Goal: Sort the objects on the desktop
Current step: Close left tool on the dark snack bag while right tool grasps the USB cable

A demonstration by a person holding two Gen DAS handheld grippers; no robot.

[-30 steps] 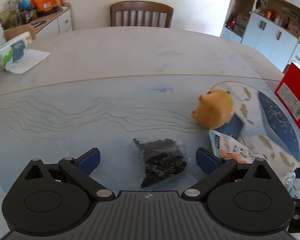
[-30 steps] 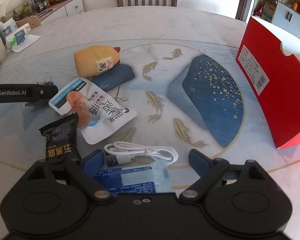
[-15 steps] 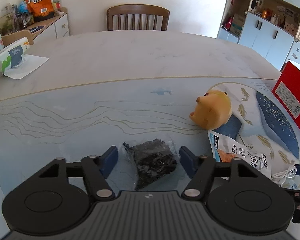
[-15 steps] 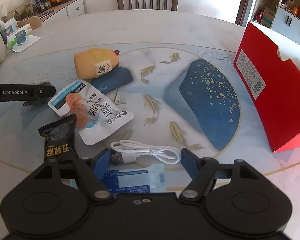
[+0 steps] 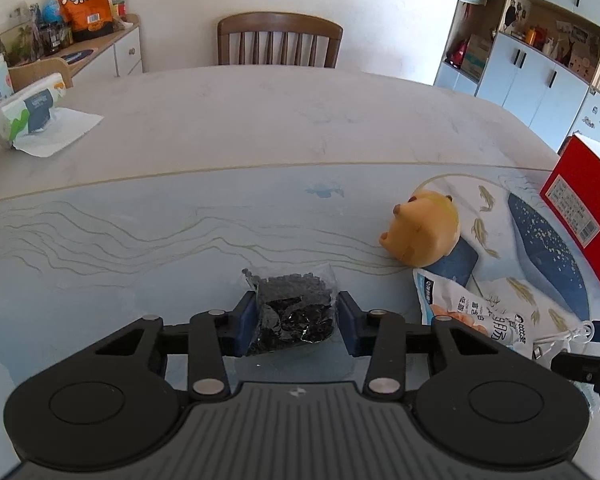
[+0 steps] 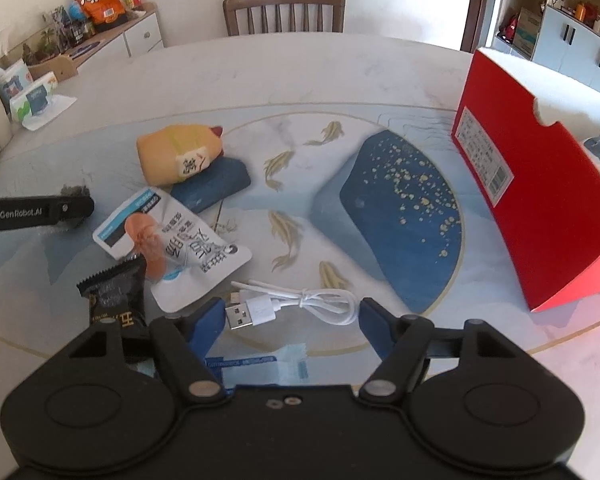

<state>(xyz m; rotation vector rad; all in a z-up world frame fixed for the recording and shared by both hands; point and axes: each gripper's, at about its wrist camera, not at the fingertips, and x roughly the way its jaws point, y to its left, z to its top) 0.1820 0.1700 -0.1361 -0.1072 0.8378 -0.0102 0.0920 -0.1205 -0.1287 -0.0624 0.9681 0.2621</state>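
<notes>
A clear bag of black bits (image 5: 292, 300) lies on the table mat, and my left gripper (image 5: 296, 320) is closing on it, its blue pads against both sides of the bag. In the right wrist view a coiled white USB cable (image 6: 296, 300) lies between the fingers of my right gripper (image 6: 293, 310). Those jaws are closing too, with the pads just clear of the cable's ends. To the left of the cable sit a black snack packet (image 6: 116, 296), a white snack pouch (image 6: 172, 248) and a yellow plush toy (image 6: 180, 156).
A red box (image 6: 540, 208) stands open at the right of the mat. A flat blue packet (image 6: 256, 364) lies under my right gripper. A tissue pack (image 5: 28, 112) sits at the table's far left and a wooden chair (image 5: 280, 40) behind it.
My left gripper's jaws closed from wide apart onto the bag of black bits. The right jaws narrowed around the cable. Neither hand shifted much.
</notes>
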